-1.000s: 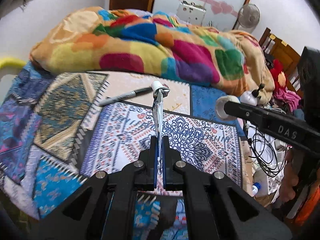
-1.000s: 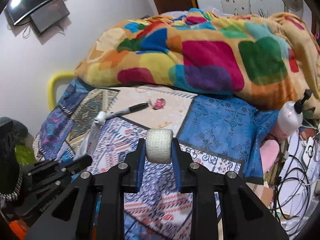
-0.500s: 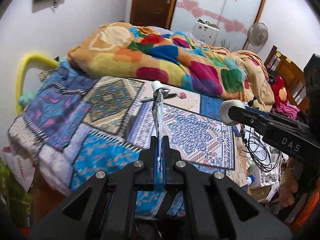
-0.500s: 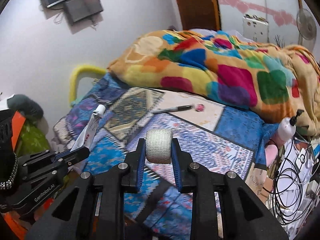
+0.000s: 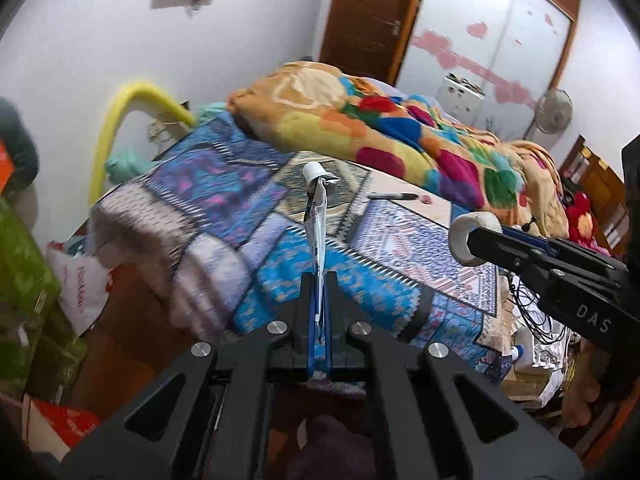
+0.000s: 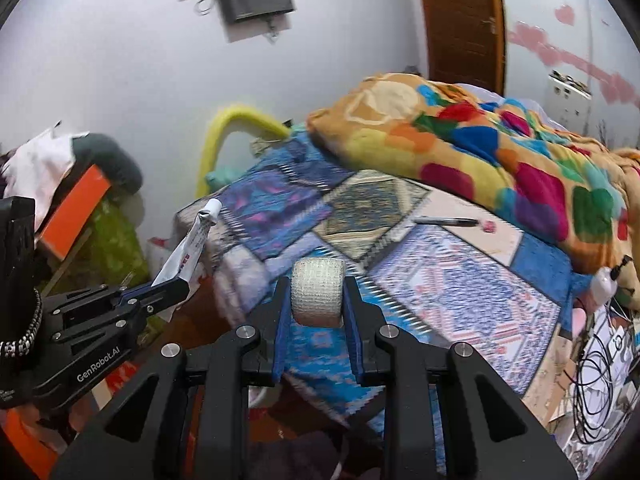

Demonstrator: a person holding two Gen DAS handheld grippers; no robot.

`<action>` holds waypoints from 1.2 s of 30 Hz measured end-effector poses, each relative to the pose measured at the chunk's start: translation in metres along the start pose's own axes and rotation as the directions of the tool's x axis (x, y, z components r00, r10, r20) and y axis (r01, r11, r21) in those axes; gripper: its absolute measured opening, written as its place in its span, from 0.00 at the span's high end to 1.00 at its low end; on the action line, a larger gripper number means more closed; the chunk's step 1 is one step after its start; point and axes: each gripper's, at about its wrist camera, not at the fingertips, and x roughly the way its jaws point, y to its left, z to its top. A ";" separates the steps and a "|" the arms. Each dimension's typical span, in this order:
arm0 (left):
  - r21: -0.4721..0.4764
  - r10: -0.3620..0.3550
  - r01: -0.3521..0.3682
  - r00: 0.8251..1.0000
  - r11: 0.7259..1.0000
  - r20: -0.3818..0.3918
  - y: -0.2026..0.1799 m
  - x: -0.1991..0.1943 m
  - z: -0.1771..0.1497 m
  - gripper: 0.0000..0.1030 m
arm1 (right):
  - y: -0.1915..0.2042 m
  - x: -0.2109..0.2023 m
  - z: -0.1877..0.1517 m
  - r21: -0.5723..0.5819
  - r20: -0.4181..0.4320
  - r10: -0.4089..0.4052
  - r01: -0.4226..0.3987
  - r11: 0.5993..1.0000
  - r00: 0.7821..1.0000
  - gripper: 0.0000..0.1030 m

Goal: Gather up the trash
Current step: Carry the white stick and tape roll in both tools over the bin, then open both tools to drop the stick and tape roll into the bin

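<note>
A flattened white toothpaste tube [image 5: 316,220] with a white cap stands up from my left gripper [image 5: 319,280], whose jaws are shut on its lower end; the same tube [image 6: 192,244] shows at the left of the right wrist view. My right gripper [image 6: 317,292] is shut on a white roll of bandage tape [image 6: 318,290], and that roll [image 5: 466,240] appears at the right of the left wrist view. Both grippers hang above the near edge of the bed's patchwork cover [image 5: 260,216]. A black marker [image 6: 446,222] and a small pink scrap [image 6: 489,226] lie farther back on the cover.
A multicoloured blanket [image 6: 480,148] is heaped along the far side of the bed. A yellow foam tube [image 5: 120,120] arches by the wall. Green cloth [image 5: 24,280] and a white bag [image 5: 82,284] lie low on the left. Cables [image 6: 596,380] and a white pump bottle [image 6: 606,280] sit at the right.
Both grippers have pulled back and up from the bed, so the cover, marker and blanket look smaller and farther. The tube and the roll stay gripped. More wall and floor clutter shows on the left.
</note>
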 end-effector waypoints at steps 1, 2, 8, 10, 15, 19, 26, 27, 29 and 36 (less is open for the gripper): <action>-0.009 0.010 -0.010 1.000 1.000 0.003 0.008 -0.006 -0.005 0.98 | 0.006 0.000 -0.001 -0.008 -0.002 0.007 -0.007 1.000 1.000 0.78; -0.018 0.022 -0.022 1.000 1.000 0.006 0.017 -0.013 -0.010 0.98 | 0.016 0.002 -0.003 -0.020 -0.006 0.017 -0.017 1.000 1.000 0.78; -0.070 0.085 -0.085 0.996 0.994 0.003 0.067 -0.038 -0.036 0.98 | 0.065 0.016 -0.013 -0.082 -0.039 0.063 -0.066 0.994 0.997 0.78; -0.091 0.103 -0.103 0.995 0.991 -0.006 0.083 -0.042 -0.044 0.98 | 0.079 0.023 -0.016 -0.100 -0.054 0.076 -0.081 0.992 0.996 0.78; -0.141 0.146 -0.153 0.987 0.978 -0.060 0.125 -0.040 -0.067 0.98 | 0.115 0.050 -0.028 -0.139 -0.115 0.109 -0.125 0.982 0.987 0.78; -0.161 0.174 -0.192 0.977 0.968 -0.121 0.150 -0.027 -0.088 0.98 | 0.136 0.075 -0.037 -0.158 -0.175 0.122 -0.150 0.976 0.977 0.78; -0.218 0.168 -0.231 0.948 0.948 -0.271 0.189 0.021 -0.133 0.98 | 0.162 0.135 -0.060 -0.171 -0.317 0.122 -0.184 0.968 0.940 0.78; -0.222 0.165 -0.235 0.942 0.946 -0.293 0.194 0.029 -0.138 0.98 | 0.164 0.143 -0.062 -0.170 -0.335 0.122 -0.187 0.967 0.934 0.78; -0.226 0.162 -0.245 0.930 0.943 -0.331 0.199 0.043 -0.147 0.98 | 0.168 0.162 -0.070 -0.161 -0.381 0.122 -0.195 0.967 0.916 0.78; -0.256 0.138 -0.270 0.888 0.928 -0.438 0.221 0.087 -0.176 0.98 | 0.174 0.224 -0.091 -0.099 -0.528 0.131 -0.214 0.972 0.839 0.78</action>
